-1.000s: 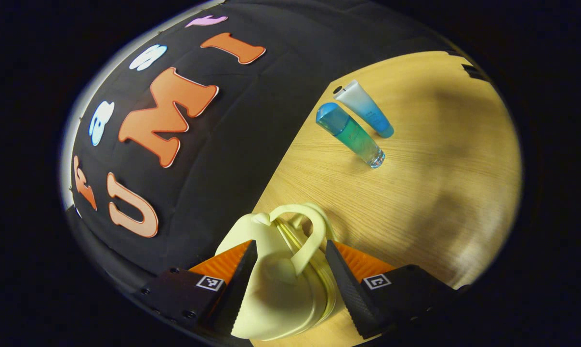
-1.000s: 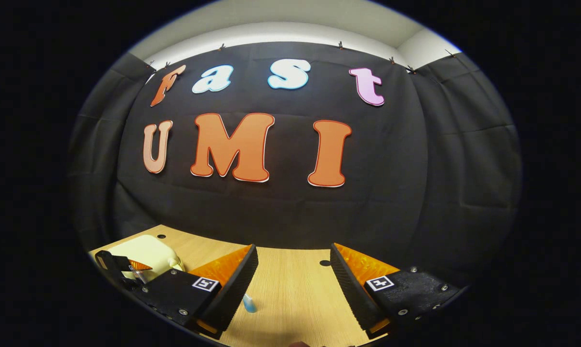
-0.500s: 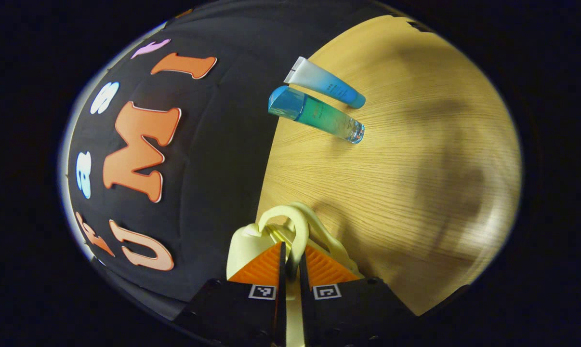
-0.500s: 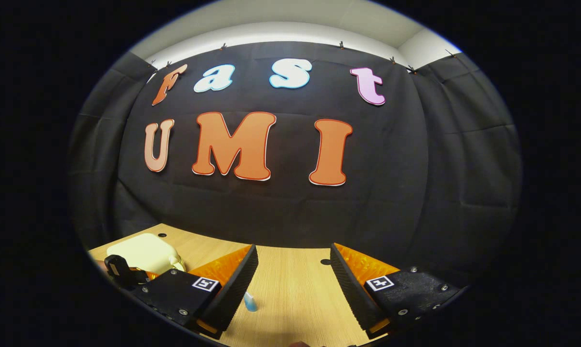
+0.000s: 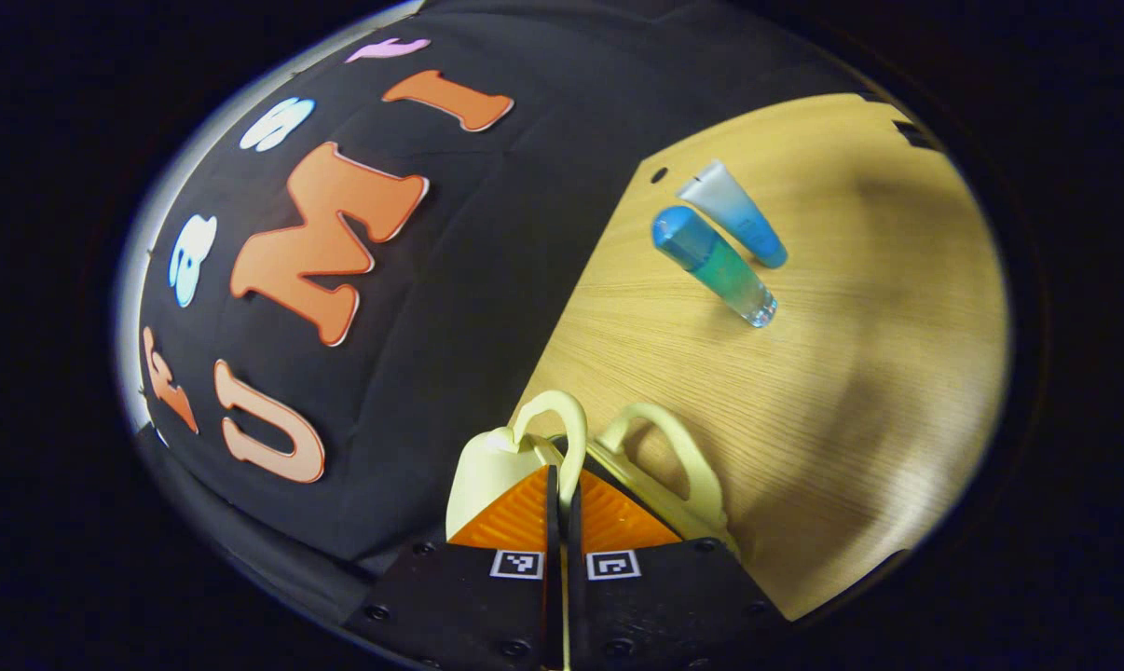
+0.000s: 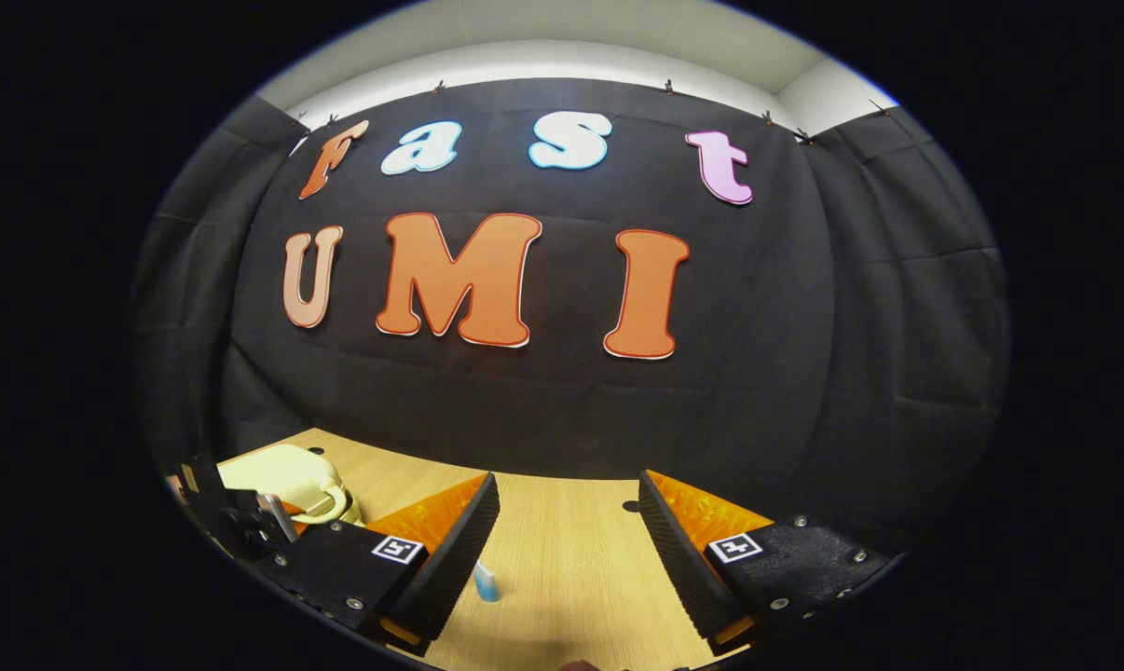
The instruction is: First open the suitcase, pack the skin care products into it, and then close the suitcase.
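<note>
left gripper [image 5: 560,494] pinches suitcase handle [image 5: 562,433] near table edge [image 5: 562,317]

Glossy plastic suitcase [image 5: 487,471], matt wood-grain table [image 5: 851,373]

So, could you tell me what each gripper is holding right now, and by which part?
The left gripper is shut on one looped handle of the pale yellow suitcase; its other handle hangs free. The right gripper is open, holding nothing.
</note>
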The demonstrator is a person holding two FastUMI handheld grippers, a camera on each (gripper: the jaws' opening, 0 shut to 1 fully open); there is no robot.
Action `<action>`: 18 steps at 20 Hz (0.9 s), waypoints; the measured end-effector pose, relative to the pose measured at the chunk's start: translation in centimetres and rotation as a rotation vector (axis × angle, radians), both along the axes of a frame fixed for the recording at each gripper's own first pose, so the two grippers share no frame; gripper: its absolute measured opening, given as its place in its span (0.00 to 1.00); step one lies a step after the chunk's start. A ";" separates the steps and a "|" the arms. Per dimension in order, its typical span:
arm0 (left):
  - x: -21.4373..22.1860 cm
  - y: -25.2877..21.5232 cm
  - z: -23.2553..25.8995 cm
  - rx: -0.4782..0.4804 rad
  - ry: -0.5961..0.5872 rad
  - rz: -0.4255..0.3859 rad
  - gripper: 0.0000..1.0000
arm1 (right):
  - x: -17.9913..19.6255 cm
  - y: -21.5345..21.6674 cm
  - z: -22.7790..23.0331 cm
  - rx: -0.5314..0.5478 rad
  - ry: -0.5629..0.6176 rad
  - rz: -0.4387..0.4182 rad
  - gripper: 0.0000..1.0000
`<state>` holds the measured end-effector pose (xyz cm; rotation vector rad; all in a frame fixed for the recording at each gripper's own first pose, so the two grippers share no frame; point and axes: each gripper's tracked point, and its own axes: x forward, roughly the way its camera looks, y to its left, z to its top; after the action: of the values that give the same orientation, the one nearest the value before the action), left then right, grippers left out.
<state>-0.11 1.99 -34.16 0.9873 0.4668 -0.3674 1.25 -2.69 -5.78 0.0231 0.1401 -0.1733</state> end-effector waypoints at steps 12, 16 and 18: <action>1.0 3.8 3.3 -0.292 -0.179 0.315 0.02 | 2.1 4.9 0.4 -0.026 0.014 0.077 0.95; 1.1 4.8 3.7 -0.371 -0.226 0.410 0.02 | 2.7 6.8 0.6 -0.025 0.020 0.092 0.95; 1.2 5.5 3.7 -0.414 -0.239 0.458 0.02 | 3.0 8.0 0.8 -0.025 0.022 0.099 0.95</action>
<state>1.08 7.45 -30.51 0.4913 0.3657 0.0690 4.21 5.29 -5.00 -0.0103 0.1606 -0.0761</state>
